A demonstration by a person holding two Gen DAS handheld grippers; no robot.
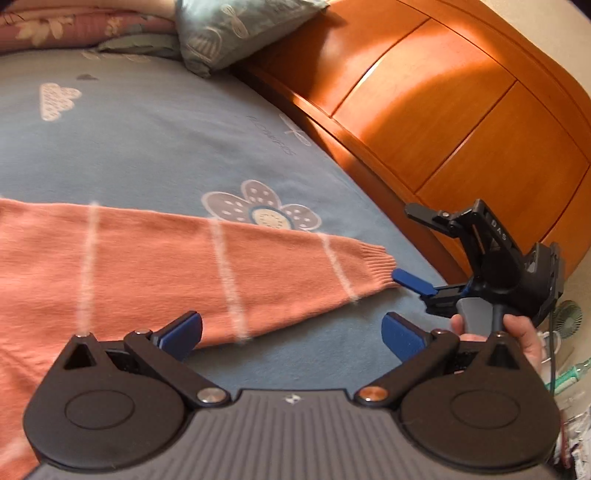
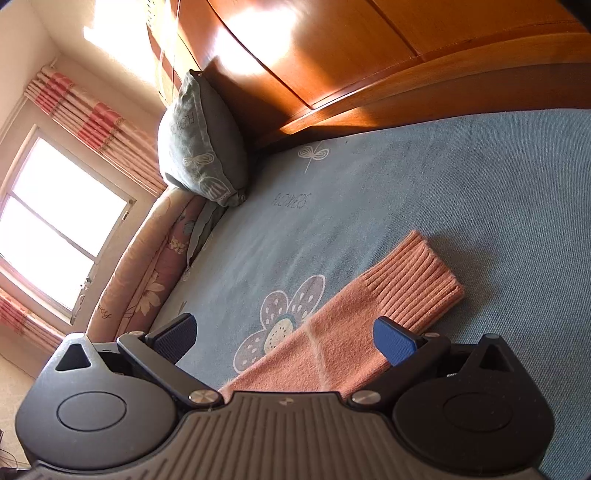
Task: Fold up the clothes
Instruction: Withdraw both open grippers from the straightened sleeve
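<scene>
A salmon sweater (image 1: 122, 266) with thin white stripes lies flat on the blue bedsheet (image 1: 155, 147). One sleeve (image 1: 295, 266) stretches right and ends in a ribbed cuff (image 1: 376, 264). My left gripper (image 1: 291, 332) hovers open just above the sleeve's lower edge, holding nothing. My right gripper (image 1: 406, 245), held by a hand (image 1: 524, 336), stands open at the cuff, its lower blue pad (image 1: 410, 280) touching the cuff's tip. In the right wrist view the cuff (image 2: 417, 280) and sleeve lie between the open fingers of the right gripper (image 2: 284, 332).
A wooden headboard (image 1: 424, 110) curves along the bed's right side. A grey-green pillow (image 1: 229, 29) leans on it, beside a floral quilt (image 1: 55, 26). A small fan (image 1: 569, 317) stands beyond the bed. A window (image 2: 55, 221) with striped curtains (image 2: 92, 110) shows at left.
</scene>
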